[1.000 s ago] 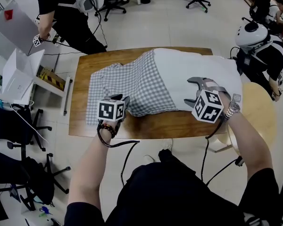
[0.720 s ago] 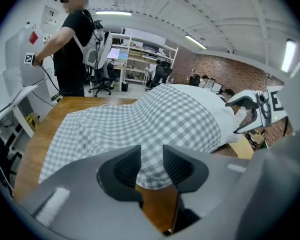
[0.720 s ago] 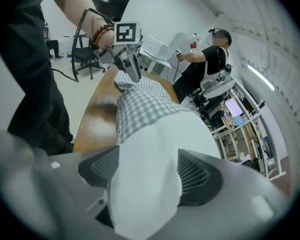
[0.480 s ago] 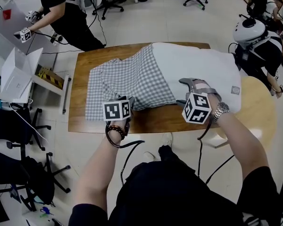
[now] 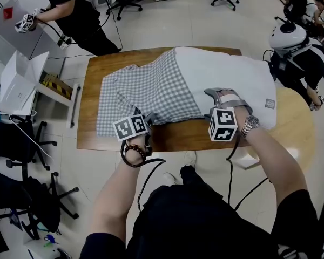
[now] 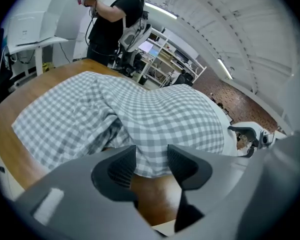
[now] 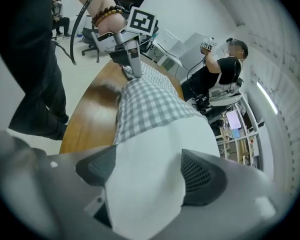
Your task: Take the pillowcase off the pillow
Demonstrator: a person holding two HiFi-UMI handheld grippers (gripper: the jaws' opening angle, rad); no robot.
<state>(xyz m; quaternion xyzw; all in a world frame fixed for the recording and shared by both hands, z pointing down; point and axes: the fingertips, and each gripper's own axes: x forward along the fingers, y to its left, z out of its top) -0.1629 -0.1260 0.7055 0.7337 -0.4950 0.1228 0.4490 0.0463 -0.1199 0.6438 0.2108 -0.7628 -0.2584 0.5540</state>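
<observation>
A white pillow [image 5: 227, 74] lies across the right of the wooden table [image 5: 92, 90]. Its grey checked pillowcase [image 5: 146, 88] is bunched over the pillow's left part and trails flat to the left. My left gripper [image 5: 146, 117] is at the case's near hem. In the left gripper view its jaws [image 6: 151, 166] have just been opening and stand apart, with the hem [image 6: 150, 154] loose between the pads. My right gripper [image 5: 209, 106] straddles the pillow's near edge. Its jaws [image 7: 145, 176] have also been opening, and the white pillow [image 7: 150, 174] fills the gap between them.
A person in black [image 5: 75, 9] works at a white stand [image 5: 19, 88] to the far left. Office chairs [image 5: 21, 155] stand at the left. A round pale table [image 5: 297, 128] and a person in a white helmet [image 5: 289, 36] are close at the right.
Both grippers have come down toward the table's near edge, and the left one has rolled. The pillow's near side has settled lower on the table.
</observation>
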